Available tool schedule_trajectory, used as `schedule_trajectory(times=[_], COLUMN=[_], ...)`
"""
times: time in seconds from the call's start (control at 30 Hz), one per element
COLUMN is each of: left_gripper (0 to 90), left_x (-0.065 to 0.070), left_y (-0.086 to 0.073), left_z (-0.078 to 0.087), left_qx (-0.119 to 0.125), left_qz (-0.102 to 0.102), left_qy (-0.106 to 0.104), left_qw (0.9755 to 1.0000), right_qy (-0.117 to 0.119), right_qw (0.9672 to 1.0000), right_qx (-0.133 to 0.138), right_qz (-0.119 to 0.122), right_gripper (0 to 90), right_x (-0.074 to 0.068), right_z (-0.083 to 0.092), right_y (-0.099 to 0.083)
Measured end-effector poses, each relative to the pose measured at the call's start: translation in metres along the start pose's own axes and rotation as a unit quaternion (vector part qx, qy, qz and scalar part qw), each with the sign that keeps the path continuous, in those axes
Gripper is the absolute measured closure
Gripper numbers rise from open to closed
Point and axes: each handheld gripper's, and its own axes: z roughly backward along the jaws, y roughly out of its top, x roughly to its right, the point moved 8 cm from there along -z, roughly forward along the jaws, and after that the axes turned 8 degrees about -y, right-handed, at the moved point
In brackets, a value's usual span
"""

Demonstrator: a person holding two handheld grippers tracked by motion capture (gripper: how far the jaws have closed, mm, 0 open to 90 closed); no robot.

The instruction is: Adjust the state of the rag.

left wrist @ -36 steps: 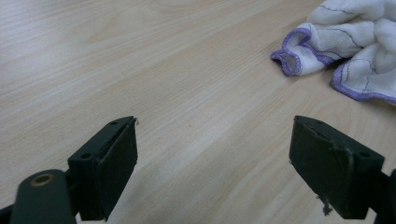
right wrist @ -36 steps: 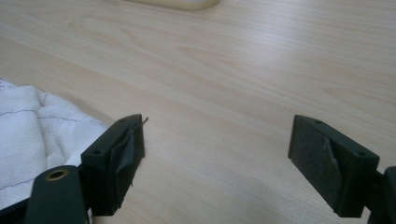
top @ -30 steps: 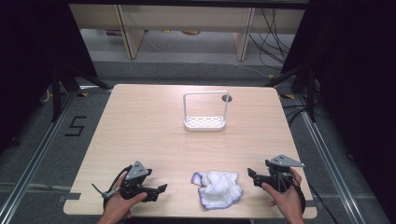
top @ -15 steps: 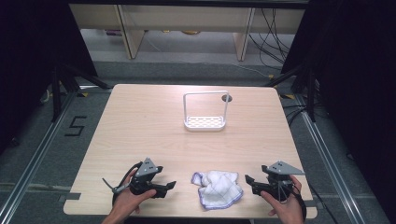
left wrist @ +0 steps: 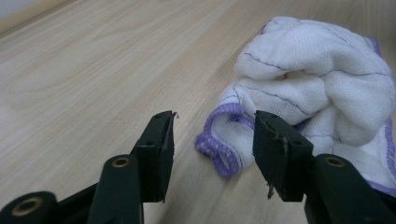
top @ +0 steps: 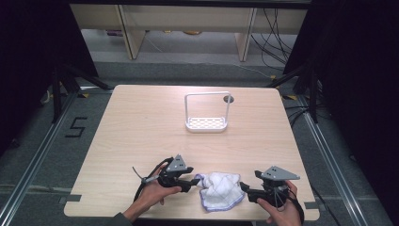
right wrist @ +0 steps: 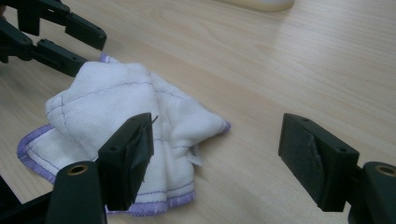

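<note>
1. The desk (top: 141, 122) is as it was a second ago: the white wire rack (top: 207, 114) stands at the far middle, and the white cloth (top: 220, 189) with its purple hem lies crumpled at the near edge, in the same spot and much the same heap.
2. The biggest change is the left gripper (top: 194, 181). It has slid across the desk toward the cloth and now sits at the cloth's left edge, its tips just at the purple hem.
3. Its jaws have just been closing. In the left gripper view they stand half spread, with a fold of the hem (left wrist: 219, 149) lying just ahead of them, between the tips; the pads do not yet press on it.
4. The right gripper (top: 243, 189) has edged in a little toward the cloth's right side. Its jaws are spread wide and hold nothing; one tip stands in front of the cloth in its own view.
5. Judging from this, a two-sided pickup of the cloth is starting, left corner first.
</note>
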Motion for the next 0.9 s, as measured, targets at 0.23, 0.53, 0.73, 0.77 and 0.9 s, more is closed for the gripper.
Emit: schedule_trajectory(times=[0.23,0.53,0.73,0.77,0.9], left_gripper=[87.0,87.8,87.6,87.5,87.3], left_x=[-0.002,-0.024,-0.034,-0.034,-0.037], left_y=[0.007,0.016,0.009,0.009,0.004], left_z=[0.001,0.045,0.053,0.053,0.054], left_qx=[0.009,0.034,0.03,0.03,0.026], left_qz=[-0.027,-0.014,-0.005,-0.005,0.001], left_qy=[-0.011,0.037,0.048,0.048,0.048], left_qw=[0.9995,0.9986,0.9984,0.9984,0.9985], right_qy=[0.01,0.078,0.122,0.122,0.15], right_qw=[0.9999,0.9966,0.9884,0.9884,0.9807], right_qx=[0.002,-0.001,-0.021,-0.021,-0.029], right_qz=[0.004,0.028,0.089,0.089,0.122], right_gripper=[28.0,36.5,39.9,39.9,44.1], right_x=[-0.006,-0.041,-0.079,-0.079,-0.111], right_z=[0.001,0.002,-0.008,-0.008,-0.019], right_y=[0.002,0.004,-0.001,-0.001,-0.001])
